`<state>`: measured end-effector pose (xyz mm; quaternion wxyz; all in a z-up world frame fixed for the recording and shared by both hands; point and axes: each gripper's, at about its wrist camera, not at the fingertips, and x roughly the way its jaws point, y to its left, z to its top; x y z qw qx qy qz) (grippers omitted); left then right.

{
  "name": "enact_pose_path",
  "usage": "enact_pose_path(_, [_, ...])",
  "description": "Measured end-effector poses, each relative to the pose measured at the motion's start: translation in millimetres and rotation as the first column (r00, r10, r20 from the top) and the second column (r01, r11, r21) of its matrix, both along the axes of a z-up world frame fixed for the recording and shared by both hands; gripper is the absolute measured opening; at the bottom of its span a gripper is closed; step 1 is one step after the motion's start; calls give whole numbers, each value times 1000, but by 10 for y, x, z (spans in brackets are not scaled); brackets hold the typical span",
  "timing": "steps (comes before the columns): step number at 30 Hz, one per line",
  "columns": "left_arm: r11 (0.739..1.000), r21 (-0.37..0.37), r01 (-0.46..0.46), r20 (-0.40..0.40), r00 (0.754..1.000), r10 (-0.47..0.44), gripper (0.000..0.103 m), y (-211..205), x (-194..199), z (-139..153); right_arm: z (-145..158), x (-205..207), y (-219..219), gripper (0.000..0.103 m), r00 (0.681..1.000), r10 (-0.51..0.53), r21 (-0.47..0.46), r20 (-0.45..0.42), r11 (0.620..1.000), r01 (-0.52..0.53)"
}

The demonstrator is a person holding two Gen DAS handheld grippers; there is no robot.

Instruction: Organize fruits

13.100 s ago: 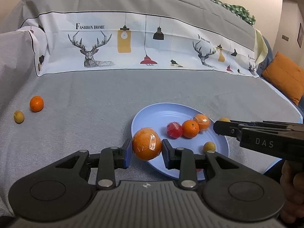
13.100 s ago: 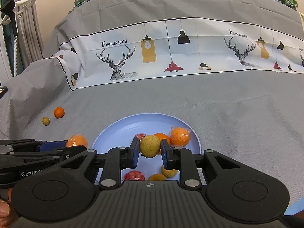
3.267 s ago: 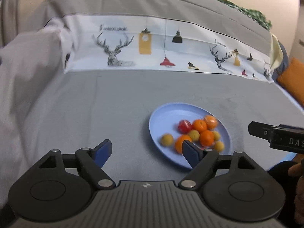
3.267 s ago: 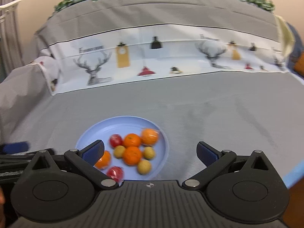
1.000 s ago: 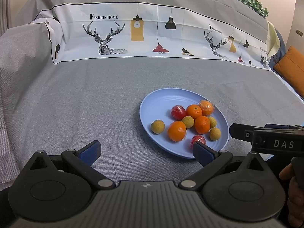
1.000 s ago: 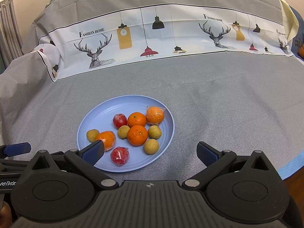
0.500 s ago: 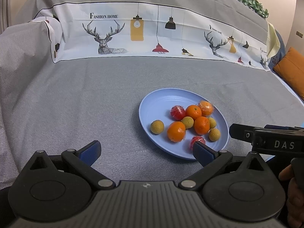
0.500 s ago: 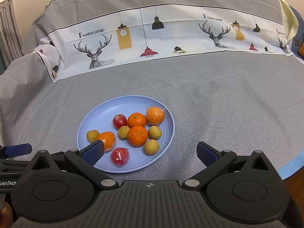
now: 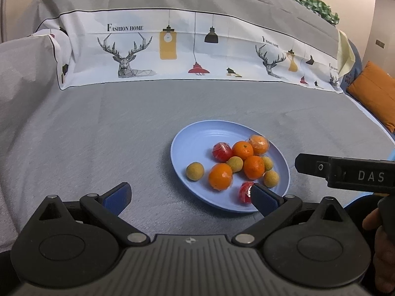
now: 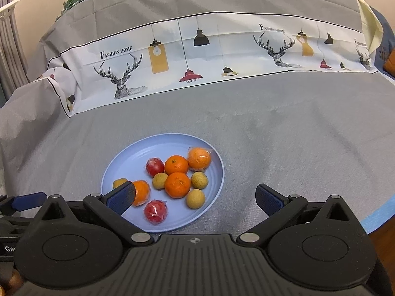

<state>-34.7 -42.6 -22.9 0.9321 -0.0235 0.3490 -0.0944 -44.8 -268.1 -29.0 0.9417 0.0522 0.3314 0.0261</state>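
Note:
A light blue plate [image 9: 197, 135] sits on the grey cloth and holds several fruits: oranges [image 9: 253, 167], wrapped red fruits [image 9: 221, 152] and small yellow-green fruits [image 9: 194, 171]. It also shows in the right wrist view [image 10: 148, 148], with the oranges [image 10: 177, 184] at its middle. My left gripper [image 9: 188, 194] is open and empty, held just before the plate's near-left edge. My right gripper [image 10: 195, 196] is open and empty, over the plate's near-right edge. The right gripper's body [image 9: 345, 172] reaches in from the right in the left wrist view.
The grey cloth [image 9: 98, 128] covers the table and rises at the back into a white printed band [image 9: 197, 49] with deer and lamps. An orange cushion [image 9: 372, 93] lies far right. Blue tape [image 10: 377, 215] marks the table's right edge.
Over the longer span both grippers let go of their fruits, and the two fruits from the left of the cloth now lie on the plate. In the last second almost nothing moved.

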Motion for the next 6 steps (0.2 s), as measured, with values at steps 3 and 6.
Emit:
enact_pose_path(3, [1000,-4,12,3,1000,-12,102,-21,24,-17,-9,16,17,102,1000,2,-8,-2,1000,-2])
enact_pose_path(6, [1000,-9,20,4,1000,-20,102,-32,42,-25,-26,39,23,102,1000,7,-10,-10,1000,-7])
